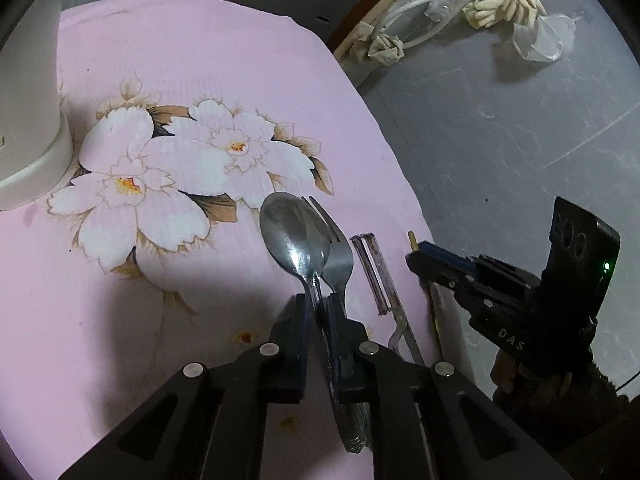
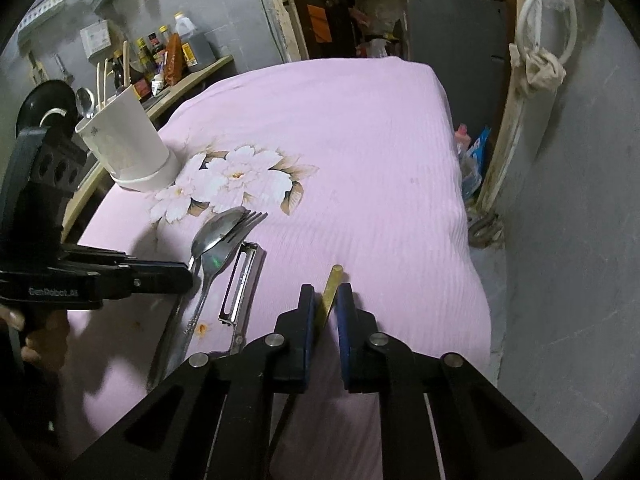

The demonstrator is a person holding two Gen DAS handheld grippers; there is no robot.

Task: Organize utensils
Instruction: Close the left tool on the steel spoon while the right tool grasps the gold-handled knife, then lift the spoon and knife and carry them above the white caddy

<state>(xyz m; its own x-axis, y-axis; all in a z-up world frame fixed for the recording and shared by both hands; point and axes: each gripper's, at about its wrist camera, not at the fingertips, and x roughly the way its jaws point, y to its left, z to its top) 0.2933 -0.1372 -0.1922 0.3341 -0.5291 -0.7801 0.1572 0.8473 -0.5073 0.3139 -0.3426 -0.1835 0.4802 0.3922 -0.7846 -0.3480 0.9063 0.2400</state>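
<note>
We worked in a cluttered grey-walled room, over a pale pink cloth printed with large white flowers [image 2: 360,128] that covered the table. At its far left corner stood a tall white plastic utensil holder [image 2: 132,148], already carrying a spoon and some pale chopsticks (a shelf of sauce bottles sat behind it).

Near the front edge lay the loose utensils. A shiny steel spoon [image 1: 290,232] and a steel fork [image 1: 336,256] lay together, the spoon's bowl overlapping the fork's head. Our left gripper [image 1: 318,306] had its blue-padded jaws drawn in narrowly around the necks of both, and the pads appeared to press on the two handles at once; the bowl and tines pointed away from us towards the flowers. From the right wrist view that same gripper [image 2: 188,276] reached in from the left, with a hand [image 2: 36,340] on its grip.

Just to the right of the fork lay a metal peeler with a slotted blade [image 2: 242,280], untouched. Further right, a single yellowish wooden chopstick [image 2: 332,288] sat between the pads of our right gripper [image 2: 326,294], whose jaws had closed to a narrow gap on it; its tip stuck out past the fingertips. In the left wrist view the right gripper [image 1: 416,258] showed only that tip.
</note>
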